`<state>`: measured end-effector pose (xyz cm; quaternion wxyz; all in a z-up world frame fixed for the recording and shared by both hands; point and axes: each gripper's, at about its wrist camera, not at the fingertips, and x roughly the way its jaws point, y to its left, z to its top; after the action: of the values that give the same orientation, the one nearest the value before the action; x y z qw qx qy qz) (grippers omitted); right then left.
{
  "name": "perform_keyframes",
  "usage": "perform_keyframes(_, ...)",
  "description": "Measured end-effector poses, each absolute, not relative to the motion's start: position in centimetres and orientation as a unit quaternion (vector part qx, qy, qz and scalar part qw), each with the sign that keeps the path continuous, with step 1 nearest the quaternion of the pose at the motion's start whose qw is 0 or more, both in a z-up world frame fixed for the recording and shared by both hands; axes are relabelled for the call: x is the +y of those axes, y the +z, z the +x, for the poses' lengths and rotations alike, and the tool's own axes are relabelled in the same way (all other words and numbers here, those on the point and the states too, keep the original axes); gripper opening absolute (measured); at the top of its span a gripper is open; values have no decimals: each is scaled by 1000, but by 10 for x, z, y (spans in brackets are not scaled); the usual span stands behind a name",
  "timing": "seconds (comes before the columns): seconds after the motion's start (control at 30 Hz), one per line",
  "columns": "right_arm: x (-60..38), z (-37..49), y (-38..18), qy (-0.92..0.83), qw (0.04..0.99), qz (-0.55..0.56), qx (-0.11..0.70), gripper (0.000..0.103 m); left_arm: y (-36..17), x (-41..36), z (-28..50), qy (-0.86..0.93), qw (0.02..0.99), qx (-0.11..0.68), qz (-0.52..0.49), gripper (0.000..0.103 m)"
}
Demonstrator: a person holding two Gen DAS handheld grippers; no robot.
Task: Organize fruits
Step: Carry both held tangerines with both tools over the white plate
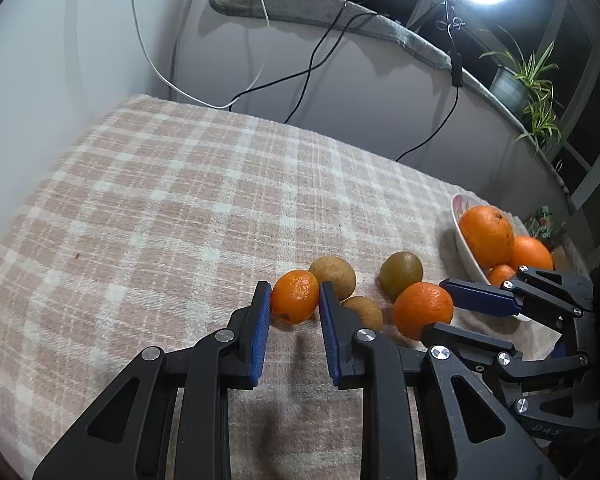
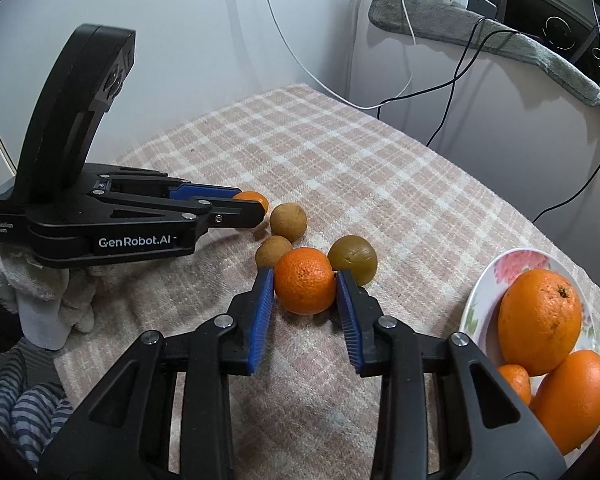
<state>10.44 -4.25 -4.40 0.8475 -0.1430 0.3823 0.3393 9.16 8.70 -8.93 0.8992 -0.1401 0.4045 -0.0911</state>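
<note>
1. Orange mandarin (image 1: 295,295) on the plaid desk (image 1: 148,200): my left gripper (image 1: 294,308) jaws are closing on it.
2. My right gripper (image 2: 305,300) jaws are clamping the tangerine (image 2: 305,286) beside the kiwis (image 2: 352,259), near the plate (image 2: 485,280).

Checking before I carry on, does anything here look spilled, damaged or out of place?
Nothing spilled or damaged. Each gripper, left and right, has a mandarin between its fingers. Three kiwis lie loose on the cloth; the plate holds only oranges.
</note>
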Motion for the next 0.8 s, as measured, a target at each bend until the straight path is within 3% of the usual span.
perform_keyframes(0.8, -130, 101, 11, 305, 889, -66, 336, 33, -48, 19, 87, -152, 908, 371, -123, 22)
